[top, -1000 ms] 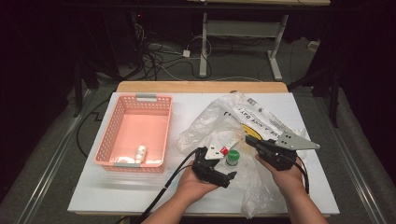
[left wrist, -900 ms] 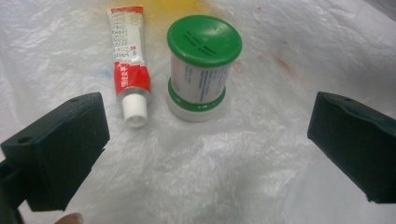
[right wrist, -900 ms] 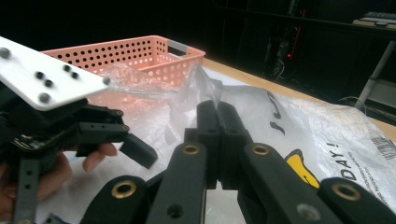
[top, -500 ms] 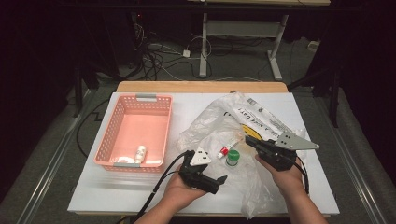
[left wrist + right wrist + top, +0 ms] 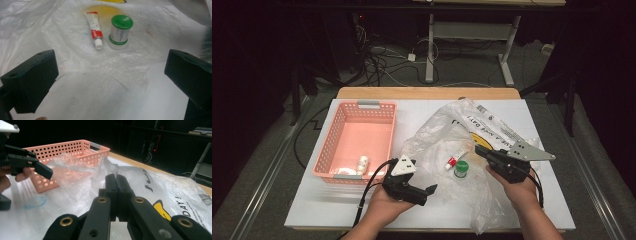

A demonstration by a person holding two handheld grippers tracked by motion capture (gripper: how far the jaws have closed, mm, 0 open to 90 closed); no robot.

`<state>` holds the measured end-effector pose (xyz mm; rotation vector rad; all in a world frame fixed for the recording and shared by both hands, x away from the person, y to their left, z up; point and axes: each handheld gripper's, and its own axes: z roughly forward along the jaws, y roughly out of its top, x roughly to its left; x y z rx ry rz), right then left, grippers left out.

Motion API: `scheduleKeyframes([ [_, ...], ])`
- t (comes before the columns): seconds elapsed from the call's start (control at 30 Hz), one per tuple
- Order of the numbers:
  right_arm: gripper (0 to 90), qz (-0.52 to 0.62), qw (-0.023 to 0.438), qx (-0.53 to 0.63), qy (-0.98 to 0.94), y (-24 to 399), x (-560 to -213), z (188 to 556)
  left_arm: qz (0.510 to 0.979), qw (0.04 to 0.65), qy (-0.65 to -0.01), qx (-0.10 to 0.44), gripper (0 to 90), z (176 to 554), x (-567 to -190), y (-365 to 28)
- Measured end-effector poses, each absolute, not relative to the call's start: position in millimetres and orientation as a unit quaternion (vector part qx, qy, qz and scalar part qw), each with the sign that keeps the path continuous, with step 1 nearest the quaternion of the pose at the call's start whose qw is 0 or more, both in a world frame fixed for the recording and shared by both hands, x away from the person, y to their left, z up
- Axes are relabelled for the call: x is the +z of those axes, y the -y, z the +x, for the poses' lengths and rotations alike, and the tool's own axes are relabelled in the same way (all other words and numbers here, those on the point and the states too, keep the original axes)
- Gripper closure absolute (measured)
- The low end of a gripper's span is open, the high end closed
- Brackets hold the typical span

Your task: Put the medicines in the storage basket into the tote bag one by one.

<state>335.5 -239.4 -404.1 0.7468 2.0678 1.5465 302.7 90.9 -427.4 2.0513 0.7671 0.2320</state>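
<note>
The small tube (image 5: pixel 94 28) and the green-capped jar (image 5: pixel 120 32) lie side by side on the clear plastic bag (image 5: pixel 447 135), between your two hands. Your right gripper (image 5: pixel 480 151) pinches a fold of that bag; keep it taut so the film stays flat. Your left gripper (image 5: pixel 428 190) hangs wide and empty just short of them: line the jaws across the tube, then close. The pink basket (image 5: pixel 331 147) at left holds one small white bottle (image 5: pixel 362 163).
</note>
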Motion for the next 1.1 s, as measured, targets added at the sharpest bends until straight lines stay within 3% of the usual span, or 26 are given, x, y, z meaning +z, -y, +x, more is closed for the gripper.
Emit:
scheduleKeyframes([
  [1.1, 90.0, 0.271, 0.223, 0.559, -0.751, 240.9, -405.5, 336.6, 0.778, 0.421, -0.433, 0.172, 0.0, 314.3, -414.3, -208.3],
])
